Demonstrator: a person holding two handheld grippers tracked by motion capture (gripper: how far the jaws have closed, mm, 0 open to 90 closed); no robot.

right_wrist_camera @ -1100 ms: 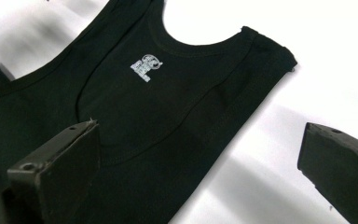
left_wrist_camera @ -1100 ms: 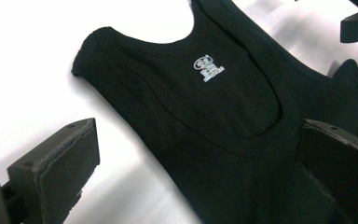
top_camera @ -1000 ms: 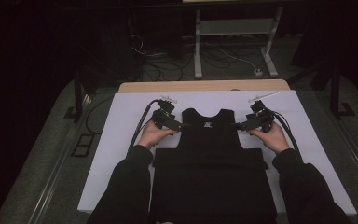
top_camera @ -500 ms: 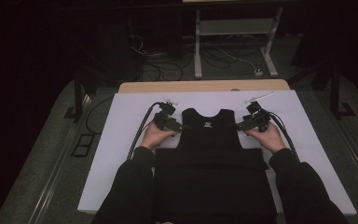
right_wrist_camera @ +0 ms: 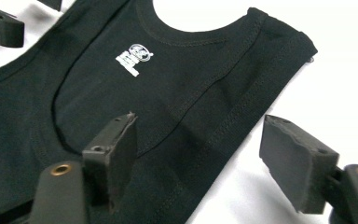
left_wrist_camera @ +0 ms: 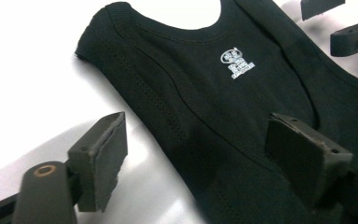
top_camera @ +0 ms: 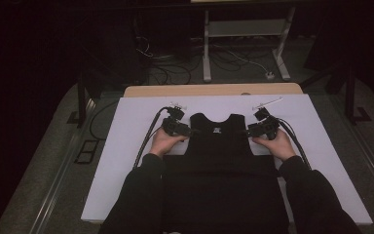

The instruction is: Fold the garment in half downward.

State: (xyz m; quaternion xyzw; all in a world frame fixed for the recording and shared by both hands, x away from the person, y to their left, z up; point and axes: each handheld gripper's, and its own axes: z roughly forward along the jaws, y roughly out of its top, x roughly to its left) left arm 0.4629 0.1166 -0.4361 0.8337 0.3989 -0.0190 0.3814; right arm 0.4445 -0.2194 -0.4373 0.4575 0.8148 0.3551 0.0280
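left gripper [top_camera: 191, 131] — closing, astride vest [top_camera: 219, 146] strap edge; right gripper [top_camera: 247, 131] — same, unclamped

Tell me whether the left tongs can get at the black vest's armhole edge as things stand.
Probably yes. The left tongs already straddle the armhole edge of the black vest, one jaw over the white sheet, the other over the fabric. They have just been closing, not yet pinching, and nothing lies in the way.
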